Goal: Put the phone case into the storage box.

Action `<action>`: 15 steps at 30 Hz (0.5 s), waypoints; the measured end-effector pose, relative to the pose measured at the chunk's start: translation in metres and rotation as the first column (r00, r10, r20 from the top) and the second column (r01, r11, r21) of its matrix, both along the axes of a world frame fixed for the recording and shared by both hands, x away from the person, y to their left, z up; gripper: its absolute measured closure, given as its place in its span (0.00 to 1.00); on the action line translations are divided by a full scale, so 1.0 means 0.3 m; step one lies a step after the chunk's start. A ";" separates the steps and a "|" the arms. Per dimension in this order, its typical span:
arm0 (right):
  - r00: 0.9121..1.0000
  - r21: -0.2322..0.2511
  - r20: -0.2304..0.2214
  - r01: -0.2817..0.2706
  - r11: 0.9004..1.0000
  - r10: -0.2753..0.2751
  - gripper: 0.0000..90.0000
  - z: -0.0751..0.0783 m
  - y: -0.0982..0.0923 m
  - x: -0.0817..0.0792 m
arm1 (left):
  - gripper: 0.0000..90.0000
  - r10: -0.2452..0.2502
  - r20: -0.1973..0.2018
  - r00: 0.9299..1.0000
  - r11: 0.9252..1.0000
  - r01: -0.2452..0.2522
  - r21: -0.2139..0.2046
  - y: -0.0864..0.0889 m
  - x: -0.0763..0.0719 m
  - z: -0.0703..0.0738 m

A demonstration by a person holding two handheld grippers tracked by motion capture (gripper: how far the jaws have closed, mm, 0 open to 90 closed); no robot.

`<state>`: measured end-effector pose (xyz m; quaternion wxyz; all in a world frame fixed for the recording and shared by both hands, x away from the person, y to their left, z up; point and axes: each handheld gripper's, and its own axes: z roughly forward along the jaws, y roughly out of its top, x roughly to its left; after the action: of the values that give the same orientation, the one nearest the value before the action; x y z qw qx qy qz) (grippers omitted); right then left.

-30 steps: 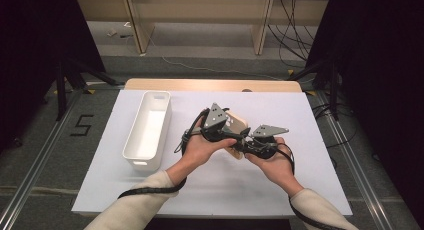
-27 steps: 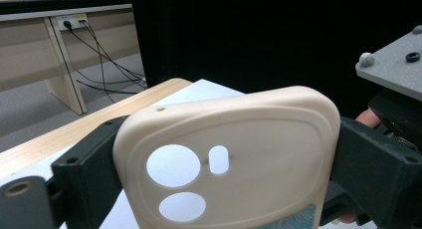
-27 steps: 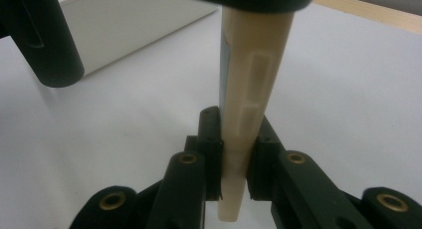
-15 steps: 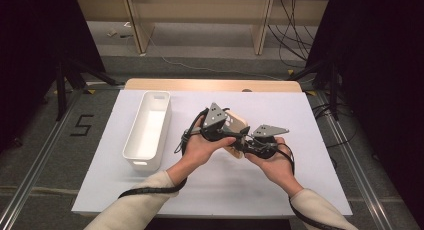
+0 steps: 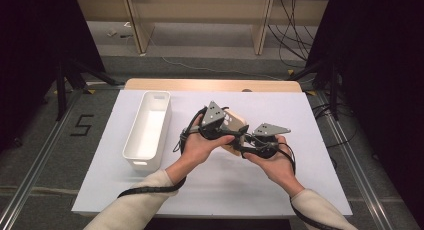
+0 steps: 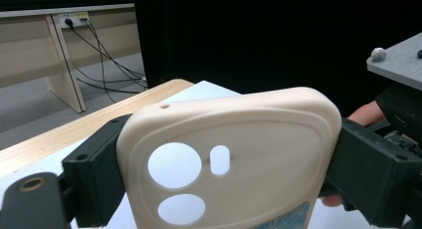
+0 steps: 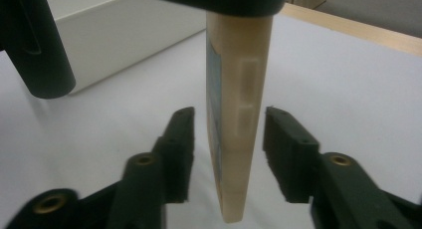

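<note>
A person works over a white sheet (image 5: 165, 190) spread on a wooden table (image 5: 210, 85), holding a two-jaw gripper in each hand. The thing in hand is a cream phone case (image 5: 234, 124), with round camera cut-outs and a slot in its back. It is held up off the sheet, just to the right of a long white bin (image 5: 148, 131) that lies on the sheet with its open side up; case and bin are apart.

The left gripper (image 5: 220, 135) clamps the case across its width. In the left gripper view the case (image 6: 224, 159) stands between the two black jaws, each pressed flat on one side edge, the back with its cut-outs turned to the camera. A strip of blue pattern shows at the case's lower edge.

The right gripper (image 5: 247, 142) sits just to the right of the case, farther from the bin, its grey plate up. In the right gripper view the case (image 7: 238, 139) is seen edge-on, hanging down from the left gripper's jaw at the top, with two side-button bumps on its narrow edge. It stands between the right gripper's fingers (image 7: 176, 149), with a visible gap on each side, so the pads do not press on it. These jaws have just been opening and now stand at a middling width around the case without gripping it.

The bin (image 7: 124, 35) shows behind the case in that view, resting on the sheet.
</note>
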<state>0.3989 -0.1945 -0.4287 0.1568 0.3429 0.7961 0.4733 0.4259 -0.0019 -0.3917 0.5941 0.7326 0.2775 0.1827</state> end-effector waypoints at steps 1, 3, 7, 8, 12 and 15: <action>1.000 0.005 0.001 -0.001 1.000 0.001 0.51 0.000 0.001 0.000 | 0.12 0.002 -0.001 1.000 1.000 -0.002 -0.001 0.001 0.000 0.001; 1.000 0.018 -0.001 0.001 1.000 -0.001 0.40 -0.002 0.003 0.000 | 0.12 0.005 0.001 1.000 1.000 -0.005 -0.001 0.004 0.001 0.003; 1.000 0.021 0.011 -0.010 1.000 0.010 0.23 -0.008 0.004 -0.001 | 0.12 0.009 0.006 1.000 1.000 -0.009 -0.004 0.011 0.004 0.009; 1.000 0.018 0.015 -0.021 1.000 0.021 0.20 -0.009 0.004 -0.002 | 0.12 0.011 0.008 1.000 1.000 -0.011 -0.005 0.013 0.005 0.011; 0.999 0.016 0.020 -0.038 0.999 0.038 0.17 -0.008 0.000 -0.006 | 0.12 0.018 0.010 1.000 1.000 -0.018 -0.009 0.022 0.007 0.016; 0.999 0.015 0.030 -0.035 0.999 0.034 0.17 -0.006 -0.006 -0.009 | 0.12 0.022 0.013 1.000 1.000 -0.021 -0.010 0.028 0.009 0.021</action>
<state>0.3961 -0.1962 -0.4305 0.1575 0.3235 0.7957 0.4872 0.4285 0.0064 -0.3854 0.5973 0.7255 0.2823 0.1926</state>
